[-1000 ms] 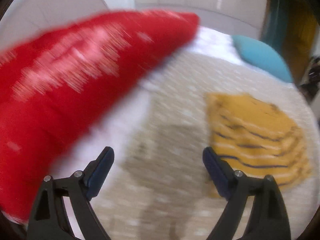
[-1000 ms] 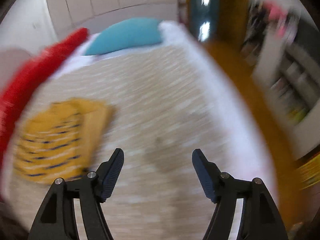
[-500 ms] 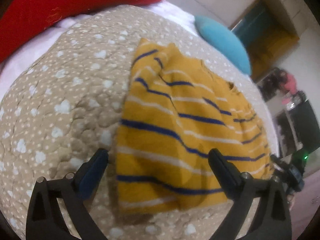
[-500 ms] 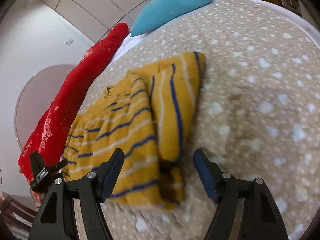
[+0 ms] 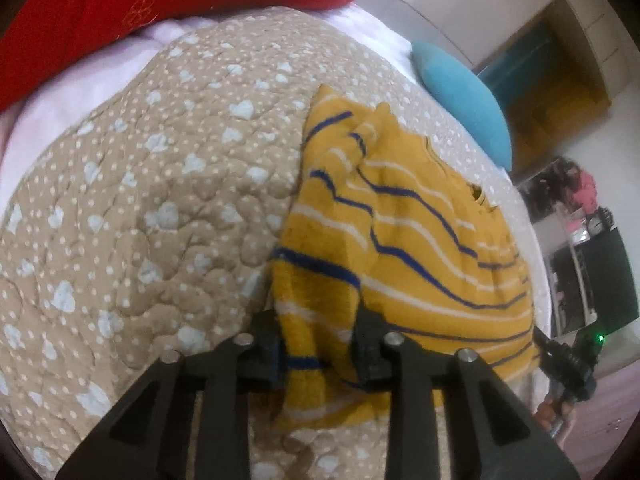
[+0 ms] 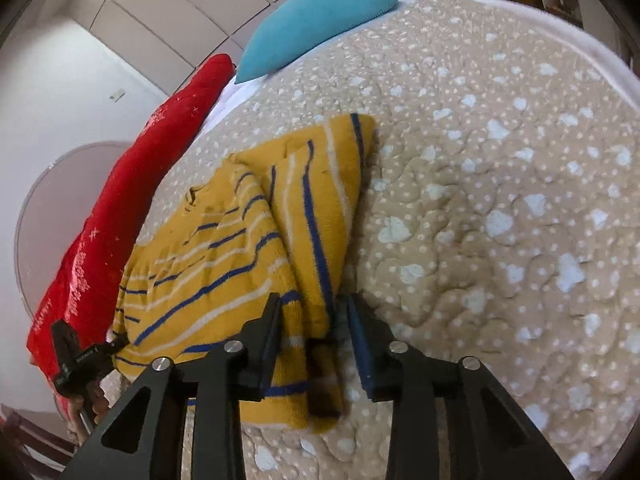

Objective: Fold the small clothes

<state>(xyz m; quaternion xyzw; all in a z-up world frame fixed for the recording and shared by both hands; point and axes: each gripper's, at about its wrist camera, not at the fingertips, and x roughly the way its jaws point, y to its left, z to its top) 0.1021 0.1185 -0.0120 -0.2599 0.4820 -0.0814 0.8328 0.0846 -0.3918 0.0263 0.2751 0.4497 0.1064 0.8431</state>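
Left wrist view, from the left edge: your beige quilt (image 5: 160,208) fills that side, a red pillow (image 5: 120,4) across the upper left. Bottom centre, your left gripper (image 5: 320,346) is closing, its jaws pinching the near-left corner of the yellow striped sweater (image 5: 420,248) (hem bunched between the pads). A blue pillow (image 5: 468,108) sits upper right. In the right wrist view, your right gripper (image 6: 312,336) is closing on the sweater's other near corner, cloth between the jaws, bottom centre.
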